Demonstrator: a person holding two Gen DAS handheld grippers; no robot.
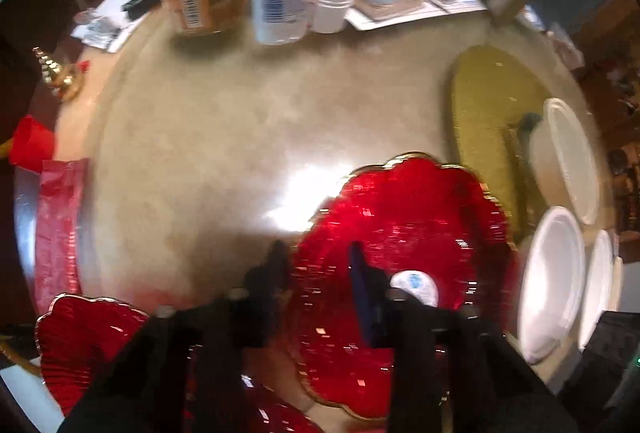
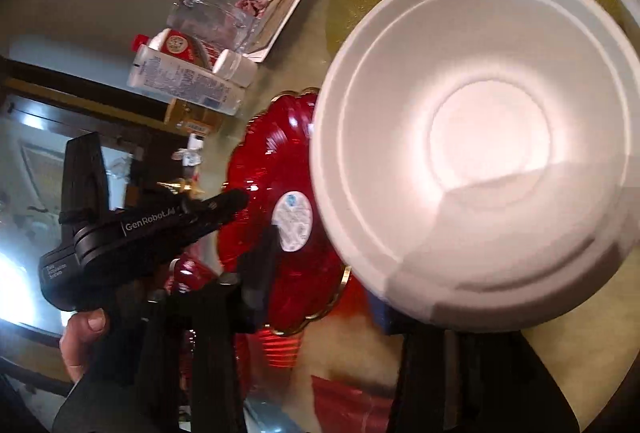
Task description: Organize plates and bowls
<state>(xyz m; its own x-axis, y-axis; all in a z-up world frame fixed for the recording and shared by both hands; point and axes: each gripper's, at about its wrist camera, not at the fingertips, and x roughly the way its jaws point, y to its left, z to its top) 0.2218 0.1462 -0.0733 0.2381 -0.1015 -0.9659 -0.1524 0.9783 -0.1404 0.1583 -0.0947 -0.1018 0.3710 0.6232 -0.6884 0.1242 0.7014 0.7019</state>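
Red plate pinched, white bowl lifted.
Left wrist: left gripper [image 1: 320,265] clamped narrow on red plate [image 1: 404,273] edge at 6 o'clock; scalloped, gold-rimmed, white sticker. Right wrist: right gripper [image 2: 324,273] closed on white foam bowl [image 2: 480,137] at 3 o'clock, tilted above plate.
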